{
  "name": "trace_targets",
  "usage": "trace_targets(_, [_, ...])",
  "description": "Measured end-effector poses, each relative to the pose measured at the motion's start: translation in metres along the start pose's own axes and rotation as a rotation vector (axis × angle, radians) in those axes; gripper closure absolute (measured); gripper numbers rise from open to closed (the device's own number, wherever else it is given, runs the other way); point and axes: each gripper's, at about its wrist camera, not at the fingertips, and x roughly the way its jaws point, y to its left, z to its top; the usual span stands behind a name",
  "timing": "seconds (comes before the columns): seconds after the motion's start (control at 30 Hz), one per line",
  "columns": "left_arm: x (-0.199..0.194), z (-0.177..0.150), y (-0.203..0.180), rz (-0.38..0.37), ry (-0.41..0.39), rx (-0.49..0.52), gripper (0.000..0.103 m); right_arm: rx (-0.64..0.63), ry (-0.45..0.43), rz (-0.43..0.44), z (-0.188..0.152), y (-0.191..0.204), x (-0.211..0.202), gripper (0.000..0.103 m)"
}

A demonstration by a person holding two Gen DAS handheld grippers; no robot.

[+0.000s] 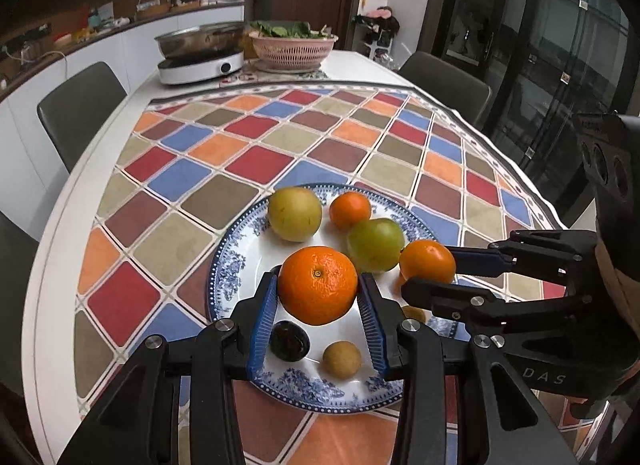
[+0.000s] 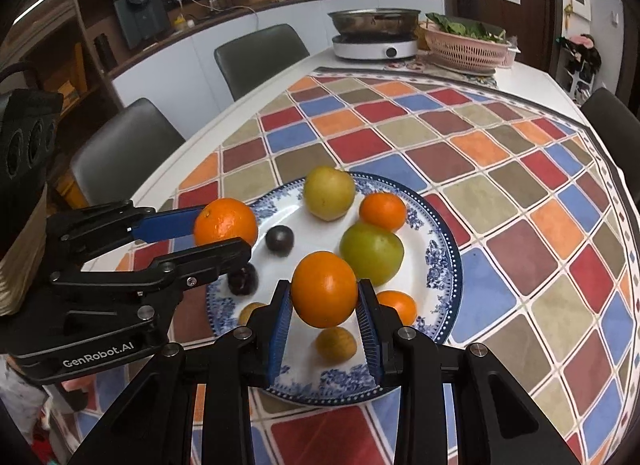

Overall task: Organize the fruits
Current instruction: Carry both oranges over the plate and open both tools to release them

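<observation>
A third small orange at the lower right of the plate is seen only in the right wrist view. The blue-and-white plate is set on the chequered worktop at lower centre, and a yellow pear, a green apple and dark plums are carried on it. A large orange is clamped in the left tool; a second orange is gripped in the right tool. Both fruits are held above the plate.

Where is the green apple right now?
The green apple lies on the plate, mid-right in both views, between the two gripped oranges and a small mandarin.
</observation>
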Motion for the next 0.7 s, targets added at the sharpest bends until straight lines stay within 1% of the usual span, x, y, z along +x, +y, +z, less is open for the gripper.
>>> trace_targets(0.23, [0.020, -0.002, 0.003, -0.020, 0.051, -0.005, 0.063, 0.012, 0.028, -0.002, 0.000, -0.007, 0.016, 0.070])
trace_targets(0.37, [0.024, -0.002, 0.005, -0.030, 0.072, -0.009, 0.062, 0.014, 0.033, -0.002, 0.000, -0.009, 0.021, 0.070])
trace_targets(0.47, [0.024, -0.002, 0.006, -0.022, 0.076, -0.007, 0.062, 0.017, 0.037, 0.003, 0.000, -0.009, 0.023, 0.070])
trace_targets(0.53, [0.022, -0.002, 0.007, -0.012, 0.070, -0.004, 0.058, 0.014, 0.037, 0.004, 0.001, -0.008, 0.024, 0.069])
trace_targets(0.57, [0.019, -0.003, 0.008, -0.009, 0.064, -0.002, 0.052, 0.012, 0.036, 0.004, 0.001, -0.008, 0.024, 0.069])
trace_targets(0.63, [0.013, -0.002, 0.009, 0.002, 0.048, -0.001, 0.051, 0.007, 0.032, 0.002, 0.002, -0.007, 0.024, 0.068])
trace_targets(0.67, [0.011, -0.001, 0.010, 0.006, 0.044, 0.000, 0.051, 0.005, 0.034, 0.000, 0.003, -0.007, 0.023, 0.064])
trace_targets(0.7, [0.008, -0.001, 0.010, 0.010, 0.040, 0.002, 0.051, 0.006, 0.031, -0.003, 0.003, -0.007, 0.022, 0.063])
